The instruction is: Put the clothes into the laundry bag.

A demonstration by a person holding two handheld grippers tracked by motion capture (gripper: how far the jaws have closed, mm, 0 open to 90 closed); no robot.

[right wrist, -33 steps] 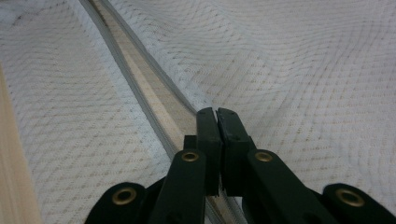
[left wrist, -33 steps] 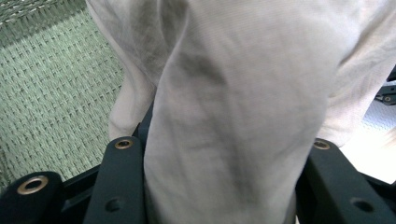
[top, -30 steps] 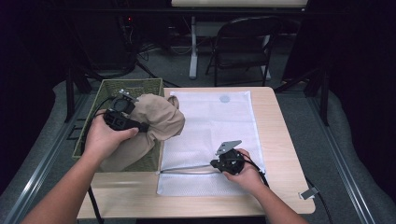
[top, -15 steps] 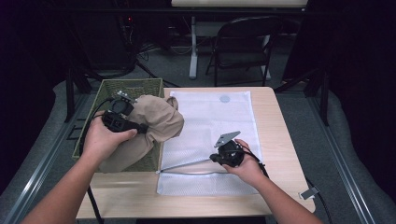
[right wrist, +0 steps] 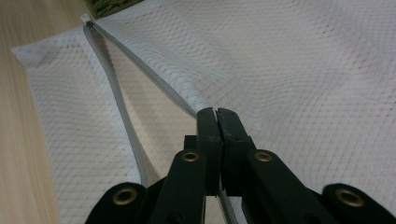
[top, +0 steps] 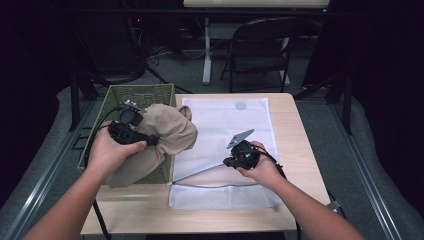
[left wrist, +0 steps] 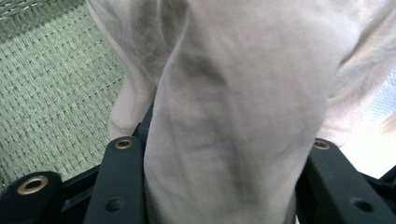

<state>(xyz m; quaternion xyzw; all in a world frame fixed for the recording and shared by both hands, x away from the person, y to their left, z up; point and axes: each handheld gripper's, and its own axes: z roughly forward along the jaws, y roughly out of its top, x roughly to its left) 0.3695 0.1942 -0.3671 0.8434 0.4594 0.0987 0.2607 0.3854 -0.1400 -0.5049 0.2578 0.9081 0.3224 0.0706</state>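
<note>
A beige garment hangs bunched over the right rim of a green woven basket. My left gripper is shut on a thick fold of it. A white mesh laundry bag lies flat on the table. Its zipper is undone along the near side. My right gripper is shut on the bag's upper zipper edge and holds it a little above the lower layer, so the mouth gapes.
The wooden table has bare strips at its right and front edges. The basket stands at the table's left edge. A dark folding chair and a table leg stand on the floor beyond the far edge.
My right gripper has risen with the zipper edge, and the bag's mouth gapes wider. The left hand and the garment have stayed put.
</note>
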